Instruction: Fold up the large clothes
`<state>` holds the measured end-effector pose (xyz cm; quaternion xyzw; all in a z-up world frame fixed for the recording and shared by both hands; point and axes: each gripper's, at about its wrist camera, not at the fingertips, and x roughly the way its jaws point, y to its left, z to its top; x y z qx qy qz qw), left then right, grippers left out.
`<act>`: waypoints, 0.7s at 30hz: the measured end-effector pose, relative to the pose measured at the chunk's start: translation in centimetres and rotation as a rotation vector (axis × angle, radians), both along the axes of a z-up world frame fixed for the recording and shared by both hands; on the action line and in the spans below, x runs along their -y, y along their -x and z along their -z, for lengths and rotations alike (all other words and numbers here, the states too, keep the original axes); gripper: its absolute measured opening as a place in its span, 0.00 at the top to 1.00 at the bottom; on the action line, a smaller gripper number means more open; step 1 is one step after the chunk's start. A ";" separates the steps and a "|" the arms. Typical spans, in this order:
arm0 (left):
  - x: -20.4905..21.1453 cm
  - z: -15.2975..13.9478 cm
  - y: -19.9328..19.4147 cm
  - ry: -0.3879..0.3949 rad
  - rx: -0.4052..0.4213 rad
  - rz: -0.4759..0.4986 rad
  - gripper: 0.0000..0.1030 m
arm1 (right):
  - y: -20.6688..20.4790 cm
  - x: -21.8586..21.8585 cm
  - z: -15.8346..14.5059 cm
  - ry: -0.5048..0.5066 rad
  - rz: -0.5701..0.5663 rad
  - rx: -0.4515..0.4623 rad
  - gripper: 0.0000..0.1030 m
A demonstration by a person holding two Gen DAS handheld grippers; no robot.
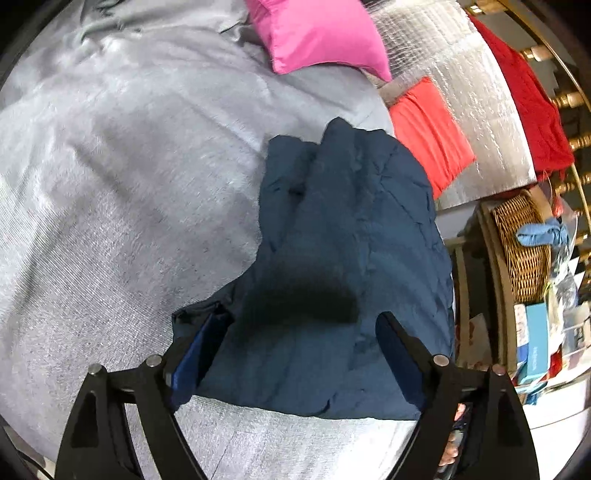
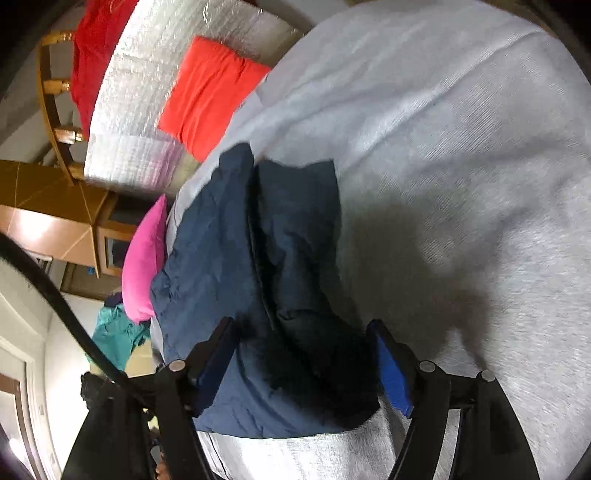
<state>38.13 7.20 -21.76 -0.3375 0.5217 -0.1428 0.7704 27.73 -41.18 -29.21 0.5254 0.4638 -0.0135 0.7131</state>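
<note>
Both claws point steeply down with jaws wide apart, gripping nothing. The left gripper (image 1: pixel 303 332) and the right gripper (image 2: pixel 301 338) hang over the near edge of the folded navy garment (image 1: pixel 351 240), which lies on the grey bedcover (image 1: pixel 110 166). Beyond it sit a pink pillow (image 1: pixel 317 33) and an orange pillow (image 1: pixel 428 133).

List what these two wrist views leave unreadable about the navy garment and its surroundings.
- Navy garment: its type and fold count; the layers hide each other in both views.
- Its near edge in the right wrist view: lost in the right gripper's shadow.
- Wicker basket contents: too small, at the left view's edge.
- Grey bedspread: motion-blurred in the right view.
</note>
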 end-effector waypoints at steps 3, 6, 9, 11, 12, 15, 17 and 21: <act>0.5 1.1 -0.9 -0.015 -0.040 0.012 0.15 | -1.1 -0.9 0.9 0.008 -0.032 0.003 0.23; 1.1 1.2 -1.2 -0.036 -0.033 0.020 0.12 | -2.0 -2.0 1.0 0.007 -0.056 0.027 0.22; 2.2 1.2 -1.6 -0.064 -0.011 0.048 0.08 | -2.8 -3.3 0.8 0.042 -0.088 0.057 0.22; 2.7 1.2 -1.7 -0.080 -0.004 0.055 0.08 | -3.3 -4.1 0.8 0.067 -0.092 0.066 0.24; 2.7 1.1 -1.7 -0.083 0.004 0.047 0.08 | -3.3 -4.3 0.7 0.061 -0.088 0.069 0.31; 2.8 0.0 -1.4 -0.087 0.062 0.023 0.08 | -3.0 -4.5 -0.6 0.038 -0.058 0.108 0.40; 3.0 -1.2 -1.1 -0.099 0.118 0.026 0.09 | -2.9 -4.9 -1.5 0.073 -0.073 0.133 0.41; 3.5 -0.4 -2.0 -0.139 0.055 0.032 0.08 | -3.3 -4.9 0.3 0.056 -0.064 0.042 0.33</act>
